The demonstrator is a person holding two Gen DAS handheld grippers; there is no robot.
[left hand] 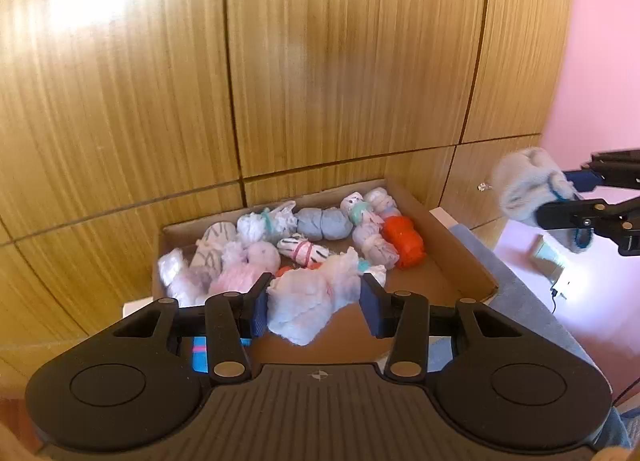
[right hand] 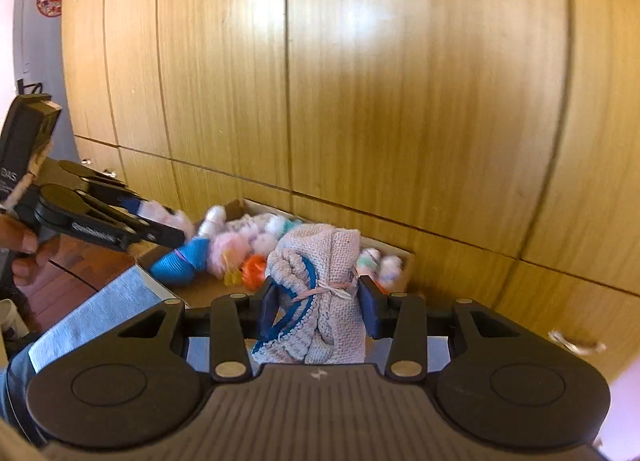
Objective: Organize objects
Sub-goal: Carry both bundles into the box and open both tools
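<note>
My left gripper is shut on a fluffy white sock bundle, held up above a shallow cardboard box. Inside the box lie several rolled sock bundles, among them an orange one and a grey one. My right gripper is shut on a grey knit sock bundle with blue trim, tied with a rubber band. In the left wrist view the same right gripper and grey bundle hang in the air at the right. In the right wrist view the left gripper shows at the left.
Wooden cabinet doors fill the background behind the box. A blue sock roll lies at the box's near end. A grey cloth surface borders the box. A person's hand grips the left tool. Pink wall stands at right.
</note>
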